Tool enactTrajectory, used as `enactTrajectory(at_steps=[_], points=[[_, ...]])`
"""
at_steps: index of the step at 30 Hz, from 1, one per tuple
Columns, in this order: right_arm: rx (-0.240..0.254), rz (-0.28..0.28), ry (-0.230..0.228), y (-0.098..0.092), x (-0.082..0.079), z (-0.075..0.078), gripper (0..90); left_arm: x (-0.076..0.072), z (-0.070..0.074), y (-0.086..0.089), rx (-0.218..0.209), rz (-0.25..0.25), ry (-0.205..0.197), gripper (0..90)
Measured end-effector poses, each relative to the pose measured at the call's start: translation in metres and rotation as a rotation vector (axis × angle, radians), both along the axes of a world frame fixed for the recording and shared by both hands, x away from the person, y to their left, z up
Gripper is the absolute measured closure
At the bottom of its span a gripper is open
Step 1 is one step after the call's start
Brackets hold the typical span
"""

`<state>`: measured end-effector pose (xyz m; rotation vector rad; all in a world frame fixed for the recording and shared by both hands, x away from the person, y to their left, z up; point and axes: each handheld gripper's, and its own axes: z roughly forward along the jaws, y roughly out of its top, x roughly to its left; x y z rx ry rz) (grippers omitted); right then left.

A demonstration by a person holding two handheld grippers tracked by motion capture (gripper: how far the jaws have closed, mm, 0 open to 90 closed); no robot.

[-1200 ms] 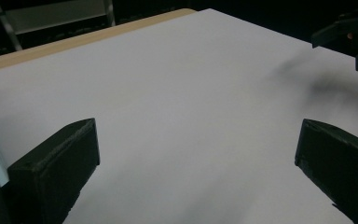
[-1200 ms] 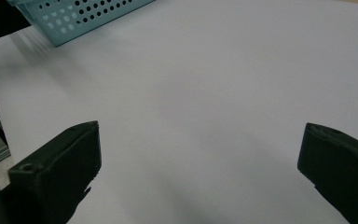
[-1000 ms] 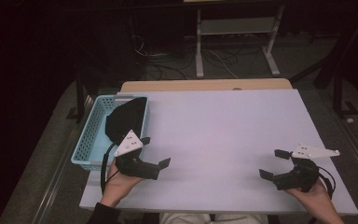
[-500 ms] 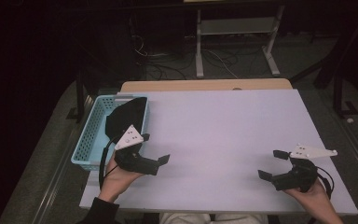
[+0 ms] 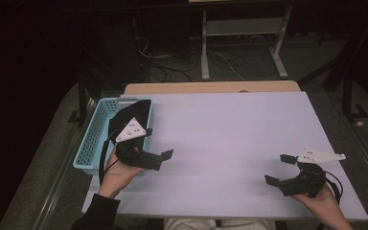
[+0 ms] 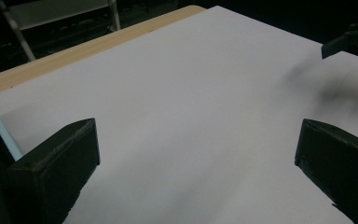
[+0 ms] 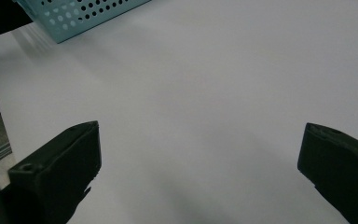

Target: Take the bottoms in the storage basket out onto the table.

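Observation:
My left gripper hovers over the white table near its left side, right beside a light blue perforated basket. Its jaws stand wide apart with nothing between them, and in the left gripper view the gripper has only bare table ahead. A black, cloth-like thing lies in the basket. My right gripper is held near the table's front right corner, open and empty; its own view faces across the table toward the basket.
A wooden strip runs along the table's far edge. Beyond it stand a metal shelf frame and cables on a dark floor. The right gripper's tips show at the far right of the left gripper view.
My left gripper has moved slightly away from the front edge, closer alongside the basket. The right gripper has hardly shifted. Both stay open.

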<state>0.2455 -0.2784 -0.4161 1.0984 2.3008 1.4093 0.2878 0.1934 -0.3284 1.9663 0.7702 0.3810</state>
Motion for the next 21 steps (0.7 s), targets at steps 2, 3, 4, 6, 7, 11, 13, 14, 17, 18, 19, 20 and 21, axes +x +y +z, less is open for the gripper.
enactTrajectory(at_steps=[2,3,4,6,7,11,13,14,17,18,19,20,21], points=[[0.001,0.0,0.0,0.0,0.0,0.0,0.0,0.001,0.002,0.0,-0.001,0.004,0.0,0.0],[0.001,0.0,0.0,0.0,0.0,0.0,0.0,0.002,0.003,0.001,0.003,0.002,-0.001,0.0],[0.001,0.0,0.0,0.0,0.0,0.0,0.0,0.004,0.004,0.001,0.006,0.005,0.002,0.0],[0.0,0.0,0.001,0.0,0.0,0.0,0.0,0.006,0.005,0.002,0.007,0.006,0.001,0.0],[-0.002,0.001,0.001,0.0,0.0,0.0,0.0,0.007,0.006,0.002,0.006,0.007,0.003,0.0],[-0.003,0.003,0.001,0.0,0.0,0.0,0.0,0.01,0.009,0.004,0.004,0.012,0.002,0.0],[-0.002,0.002,0.001,0.0,0.0,0.0,0.0,0.013,0.012,0.005,0.003,0.017,0.0,0.0],[-0.001,0.002,0.002,0.0,0.0,0.0,0.0,0.013,0.012,0.005,0.003,0.017,0.0,0.0],[-0.001,0.002,0.001,0.0,0.0,0.0,0.0,0.016,0.016,0.005,0.008,0.016,-0.001,0.0],[-0.002,0.003,0.001,0.0,0.0,0.0,0.0,0.017,0.017,0.004,0.007,0.019,-0.002,0.0],[-0.002,0.003,0.001,0.0,0.0,0.0,0.0,0.018,0.018,0.004,0.007,0.02,-0.002,0.0],[-0.002,0.002,0.001,0.0,0.0,0.0,0.0,0.019,0.018,0.004,0.013,0.018,-0.002,0.0],[-0.001,0.002,0.001,0.0,0.0,0.0,0.0,0.021,0.019,0.004,0.016,0.019,-0.002,0.0]])
